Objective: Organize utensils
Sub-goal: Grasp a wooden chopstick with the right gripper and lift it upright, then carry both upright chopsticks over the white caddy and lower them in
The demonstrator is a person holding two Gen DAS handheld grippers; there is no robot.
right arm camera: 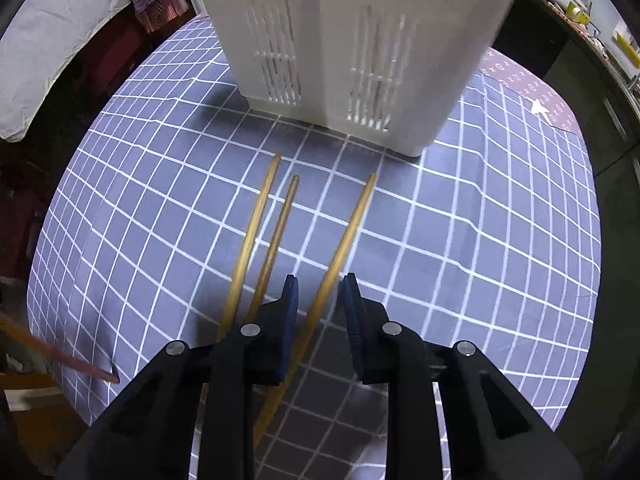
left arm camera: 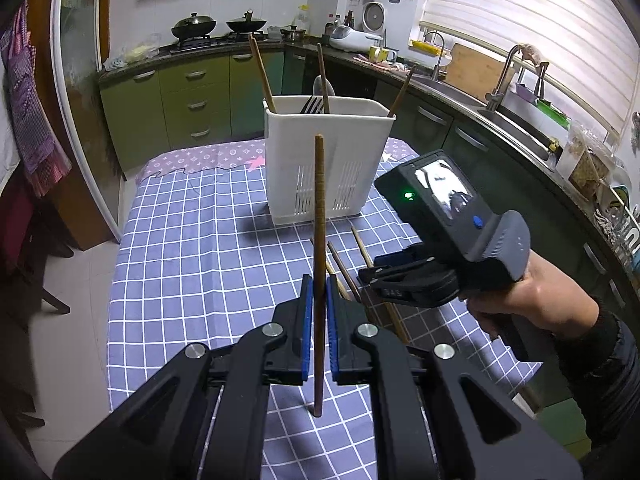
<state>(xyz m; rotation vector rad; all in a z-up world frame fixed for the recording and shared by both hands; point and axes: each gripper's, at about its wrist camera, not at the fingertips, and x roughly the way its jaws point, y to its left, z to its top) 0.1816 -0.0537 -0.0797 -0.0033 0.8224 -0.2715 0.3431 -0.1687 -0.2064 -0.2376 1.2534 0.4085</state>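
My left gripper (left arm camera: 319, 286) is shut on a dark brown chopstick (left arm camera: 319, 216), held upright above the table in front of the white utensil holder (left arm camera: 328, 160). The holder contains three chopsticks, a fork and a spoon. My right gripper (right arm camera: 320, 284) is open, low over three light wooden chopsticks (right arm camera: 256, 232) lying on the checkered tablecloth (right arm camera: 480, 240). The rightmost chopstick (right arm camera: 344, 240) runs between its open fingers. The holder (right arm camera: 352, 40) stands just beyond. The right gripper also shows in the left wrist view (left arm camera: 370, 274).
The table's left edge drops to a tiled floor (left arm camera: 80, 280). Green kitchen cabinets (left arm camera: 192, 92) and a counter with a sink (left arm camera: 500, 112) lie behind and to the right. A dark chair (left arm camera: 24, 260) stands at the left.
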